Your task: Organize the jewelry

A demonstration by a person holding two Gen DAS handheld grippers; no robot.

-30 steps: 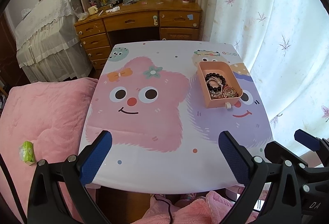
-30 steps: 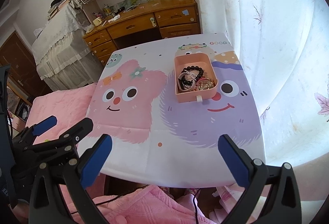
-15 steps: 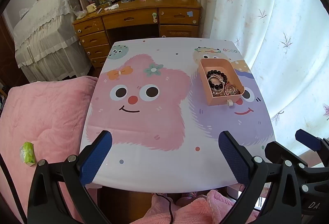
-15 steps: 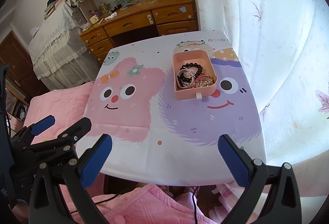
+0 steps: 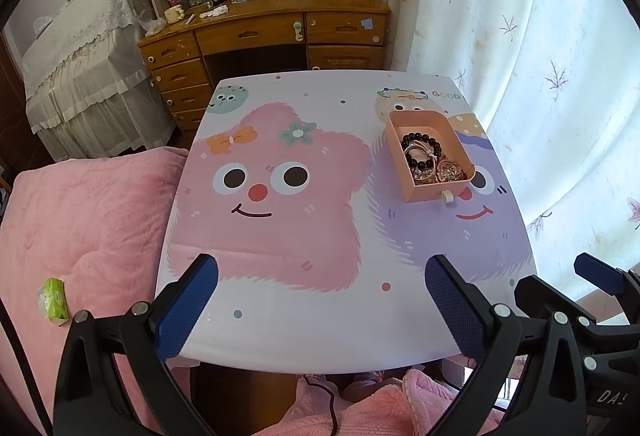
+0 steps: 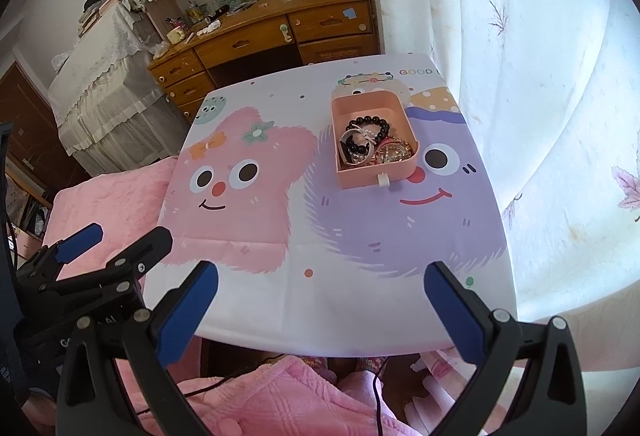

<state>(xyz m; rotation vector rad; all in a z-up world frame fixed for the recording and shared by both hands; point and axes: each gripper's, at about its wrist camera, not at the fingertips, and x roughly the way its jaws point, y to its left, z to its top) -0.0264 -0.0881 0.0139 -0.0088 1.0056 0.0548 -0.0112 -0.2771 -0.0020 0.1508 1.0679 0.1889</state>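
Note:
A pink open box point(image 5: 440, 192) with a small white pull tab sits on the right half of the cartoon-printed table point(image 5: 320, 236); it also shows in the right wrist view point(image 6: 376, 178). Inside lie a black bead bracelet point(image 5: 420, 152) point(image 6: 366, 134) and a tangle of silver and gold pieces. My left gripper point(image 5: 320, 308) is open and empty, held above the table's near edge. My right gripper point(image 6: 320, 310) is open and empty, also over the near edge. The box is well ahead of both grippers.
A pink quilted bed point(image 5: 80, 236) with a small green packet point(image 5: 52, 300) lies left of the table. A wooden desk point(image 5: 272, 32) with shelves stands behind it. White curtains point(image 5: 540, 76) hang on the right.
Both grippers have moved slightly, so the table and box sit a little lower and nearer in view. Both stay open and empty; the box has not moved.

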